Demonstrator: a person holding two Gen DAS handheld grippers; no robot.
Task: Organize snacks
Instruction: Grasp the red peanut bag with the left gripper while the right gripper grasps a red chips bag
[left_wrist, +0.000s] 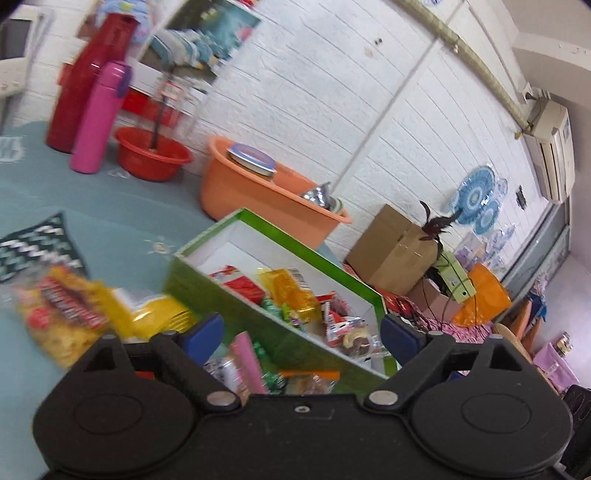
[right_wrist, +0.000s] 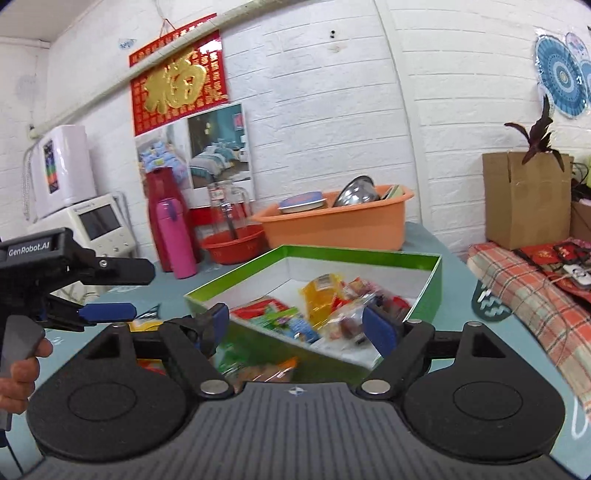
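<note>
Right now both hand-held grippers are hovering at the near side of a green box (right_wrist: 430, 284), each with its blue-padded jaws standing wide apart and nothing pressed between them. Seen from the right wrist, the right gripper (right_wrist: 301, 326) is facing the box's near wall, and the left gripper (right_wrist: 110, 291) is showing at the left edge, its handle sitting in a person's hand (right_wrist: 20, 373). From the left wrist, the left gripper (left_wrist: 303, 332) is looking over the box's near corner. Wrapped snacks are lying in a loose pile inside the box, among them a yellow packet (right_wrist: 319, 295) and a red packet (left_wrist: 243, 287). More snacks are resting outside on the blue tablecloth (left_wrist: 110, 206): a yellow chip bag (left_wrist: 70, 314) just left of the box, and a few blurred packets (left_wrist: 255, 365) against its near wall. Behind the box an orange basin (right_wrist: 332, 225), a red basin (left_wrist: 153, 153) and a pink bottle (left_wrist: 98, 118) are standing by the white wall.
</note>
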